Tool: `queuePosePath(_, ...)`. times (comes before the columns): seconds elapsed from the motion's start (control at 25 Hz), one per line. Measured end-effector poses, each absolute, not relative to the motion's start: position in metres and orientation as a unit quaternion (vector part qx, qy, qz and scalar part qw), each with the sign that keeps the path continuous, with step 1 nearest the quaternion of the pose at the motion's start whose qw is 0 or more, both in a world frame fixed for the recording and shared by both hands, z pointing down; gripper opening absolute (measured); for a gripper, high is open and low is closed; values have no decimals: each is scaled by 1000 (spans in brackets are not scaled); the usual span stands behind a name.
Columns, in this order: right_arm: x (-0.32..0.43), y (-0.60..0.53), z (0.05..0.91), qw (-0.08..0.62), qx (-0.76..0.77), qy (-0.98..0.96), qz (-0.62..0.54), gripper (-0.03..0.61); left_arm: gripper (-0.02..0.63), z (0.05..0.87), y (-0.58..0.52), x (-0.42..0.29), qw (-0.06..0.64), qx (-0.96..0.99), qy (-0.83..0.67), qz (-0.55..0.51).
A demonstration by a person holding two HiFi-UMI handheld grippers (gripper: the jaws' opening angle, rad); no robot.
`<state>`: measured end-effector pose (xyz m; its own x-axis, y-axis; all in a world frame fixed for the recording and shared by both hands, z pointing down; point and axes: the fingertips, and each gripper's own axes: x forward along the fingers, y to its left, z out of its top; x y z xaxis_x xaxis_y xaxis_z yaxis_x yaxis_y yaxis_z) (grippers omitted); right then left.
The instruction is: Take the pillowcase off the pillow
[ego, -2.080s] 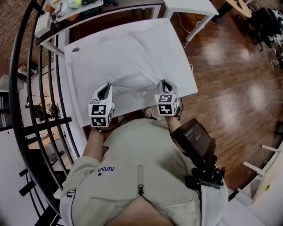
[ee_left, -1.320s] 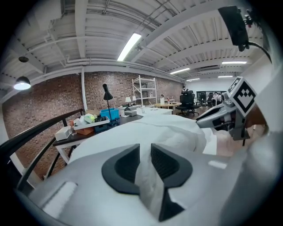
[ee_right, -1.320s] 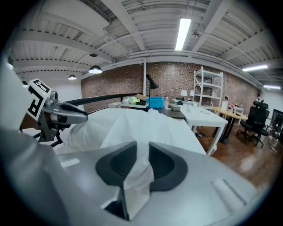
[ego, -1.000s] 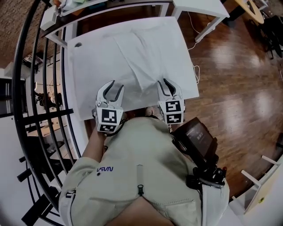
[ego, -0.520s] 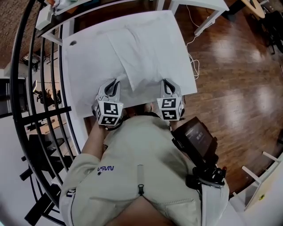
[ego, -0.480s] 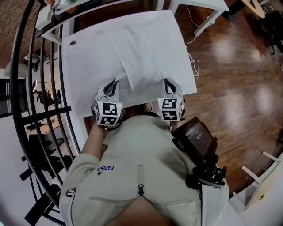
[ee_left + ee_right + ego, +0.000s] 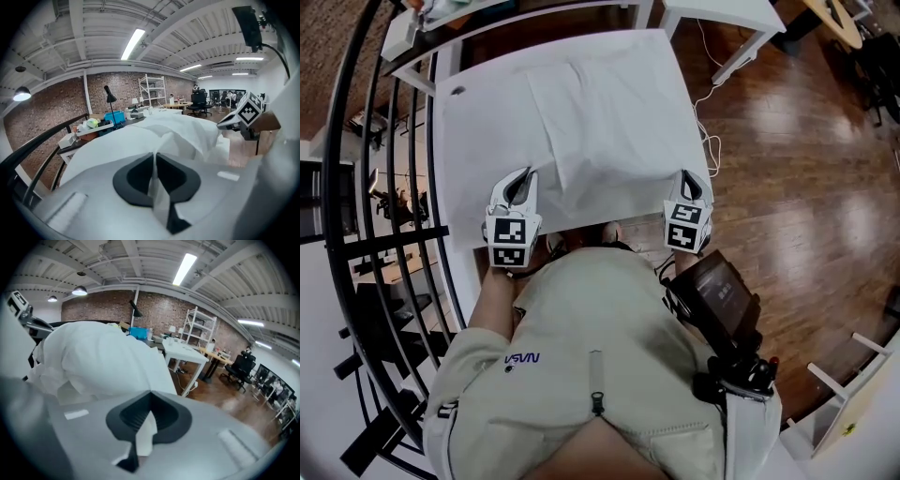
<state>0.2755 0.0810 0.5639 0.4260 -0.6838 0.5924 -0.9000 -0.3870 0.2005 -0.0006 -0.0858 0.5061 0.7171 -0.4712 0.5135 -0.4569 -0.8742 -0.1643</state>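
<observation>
In the head view, a pillow point(image 7: 614, 117) in a white fabric pillowcase point(image 7: 609, 169) lies flat on a white rectangular table point(image 7: 478, 131) above a brown wooden floor point(image 7: 787, 169), its near edge towards the person. The left gripper point(image 7: 518, 186) sits at the near-left end of that edge and the right gripper point(image 7: 691, 180) at the near-right end, close to the table's right corner. The two are well apart, and each points away from the person across the table. In the left gripper view, the left gripper point(image 7: 154, 158) has its dark pads together on a thin upright fold of the pillowcase point(image 7: 161, 140). Its jaws have just been closing, and the cloth runs on from them to the pillow point(image 7: 187, 129) ahead. The right gripper point(image 7: 239, 119) shows at the far right of this view, beside the pillow. In the right gripper view, the right gripper point(image 7: 149, 401) has its jaws pressed together on a narrow strip of the pillowcase point(image 7: 145, 430), which hangs between the pads. The pillow point(image 7: 93, 357) bulks up ahead and to the left, and the left gripper point(image 7: 23, 315) shows beyond it at the upper left.
</observation>
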Motion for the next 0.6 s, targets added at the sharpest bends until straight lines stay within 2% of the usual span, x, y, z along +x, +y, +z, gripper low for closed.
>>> queuePosePath(0.24,256,85,588,261,771,-526,247,6,52,535,-73,0,0,-920,238,-310)
queuePosePath(0.4,251,82,569,234,767,-553,226,45,98,521,-72,2,17,-917,253,-308)
queuePosePath(0.6,253,70,530,195,767,-580,193,64,124,496,-77,2,-24,-924,273,-267)
